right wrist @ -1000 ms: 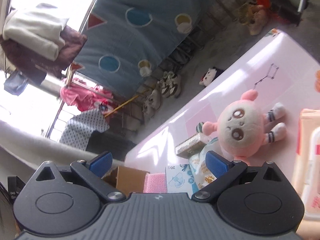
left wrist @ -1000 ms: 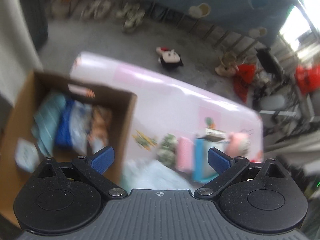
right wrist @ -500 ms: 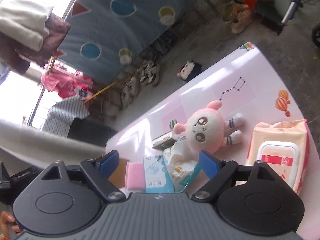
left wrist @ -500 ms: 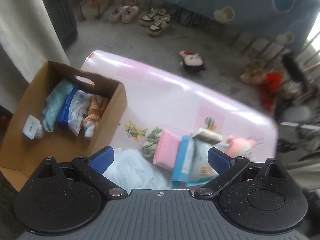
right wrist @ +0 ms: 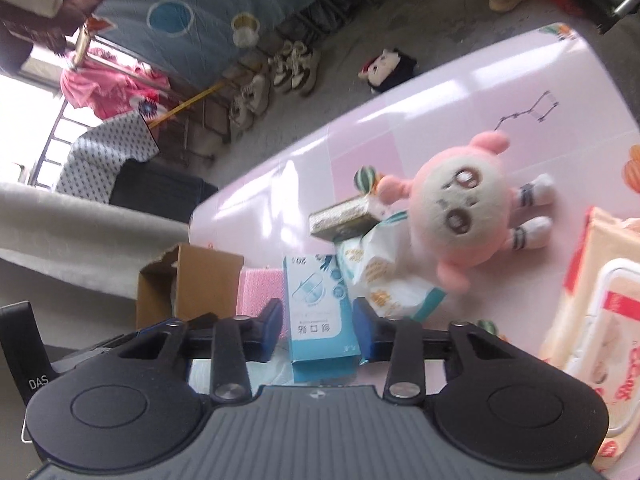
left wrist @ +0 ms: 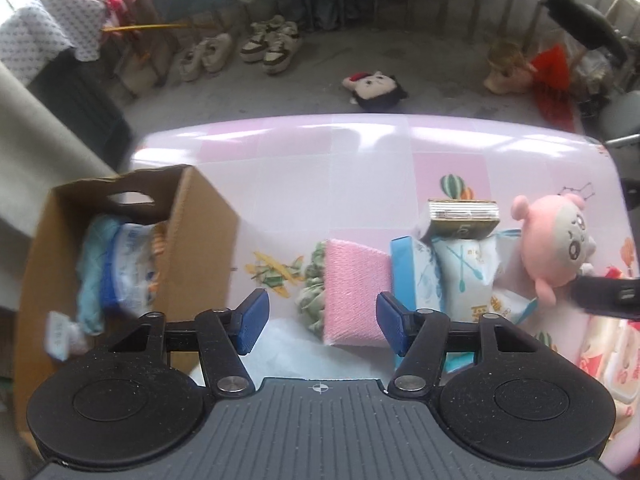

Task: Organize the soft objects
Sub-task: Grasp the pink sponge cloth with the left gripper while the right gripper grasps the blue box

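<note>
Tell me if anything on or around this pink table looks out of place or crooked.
Yes. A dark-haired plush doll lies on the concrete floor beyond the table, away from the other soft items. On the table, a small gold-edged box sits tilted on top of the leaning packets beside the pink plush toy, and looks unsteady.

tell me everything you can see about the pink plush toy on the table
The pink plush toy is a round soft doll with a pale fuzzy face, big brown eyes, small pink ears and arms, and white legs with dark stripes. It lies face up on the pink table, between the white snack bag and the wipes pack, its lower side against the bag.
</note>
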Tool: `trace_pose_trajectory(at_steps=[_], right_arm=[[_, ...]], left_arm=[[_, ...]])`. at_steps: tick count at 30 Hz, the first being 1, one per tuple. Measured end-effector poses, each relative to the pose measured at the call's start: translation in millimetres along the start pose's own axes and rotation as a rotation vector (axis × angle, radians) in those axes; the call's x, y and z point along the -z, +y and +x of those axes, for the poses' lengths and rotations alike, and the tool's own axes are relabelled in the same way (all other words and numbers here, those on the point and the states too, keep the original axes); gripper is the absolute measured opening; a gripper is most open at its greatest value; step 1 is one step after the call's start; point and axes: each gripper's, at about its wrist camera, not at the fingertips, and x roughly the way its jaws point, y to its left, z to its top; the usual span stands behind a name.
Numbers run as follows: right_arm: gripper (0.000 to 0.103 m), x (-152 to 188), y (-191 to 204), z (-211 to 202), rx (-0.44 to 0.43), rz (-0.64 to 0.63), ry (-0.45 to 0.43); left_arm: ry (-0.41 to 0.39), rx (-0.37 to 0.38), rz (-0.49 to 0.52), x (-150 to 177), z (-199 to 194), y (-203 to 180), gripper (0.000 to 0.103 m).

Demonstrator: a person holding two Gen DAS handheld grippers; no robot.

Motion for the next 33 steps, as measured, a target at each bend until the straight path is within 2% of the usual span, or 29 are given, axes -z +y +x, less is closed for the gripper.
trace_pose_trajectory(at_steps=[4, 9, 10, 12, 13, 18, 23, 27, 33], right_arm=[[0.000, -1, 16, 21, 0.033, 0.044, 0.002], [0.000, 0, 22, 35, 0.064, 0.121, -0.047], [0.000, 1, 22, 38, 0.068, 0.130, -0.048], [0.000, -1, 19, 50, 0.083, 0.135, -0.031], [0.000, -2, 19, 56, 0.088, 0.132, -0.019], [0.000, -18, 20, 82, 0.111, 0.081, 0.052], [0.002, -32, 32, 107, 0.158, -0.056, 0.145], [0.002, -27, 31, 119, 0.219, -0.117, 0.192], [0.000, -16, 20, 117, 0.255, -0.117, 0.222]], left_arm=[[0.052, 0.076, -0.005, -11, 24, 12, 0.059], [0.149, 0.192, -0.032, -22, 66, 25, 0.057], [0.167, 0.213, -0.044, -21, 73, 26, 0.055], [0.202, 0.253, -0.056, -18, 83, 25, 0.038], [0.207, 0.262, -0.059, -16, 85, 23, 0.037], [0.191, 0.265, -0.036, -8, 74, 15, 0.035], [0.175, 0.233, 0.022, -2, 65, 0, 0.035], [0.144, 0.193, 0.079, -2, 61, -14, 0.035], [0.136, 0.190, 0.096, 3, 57, -22, 0.035]])
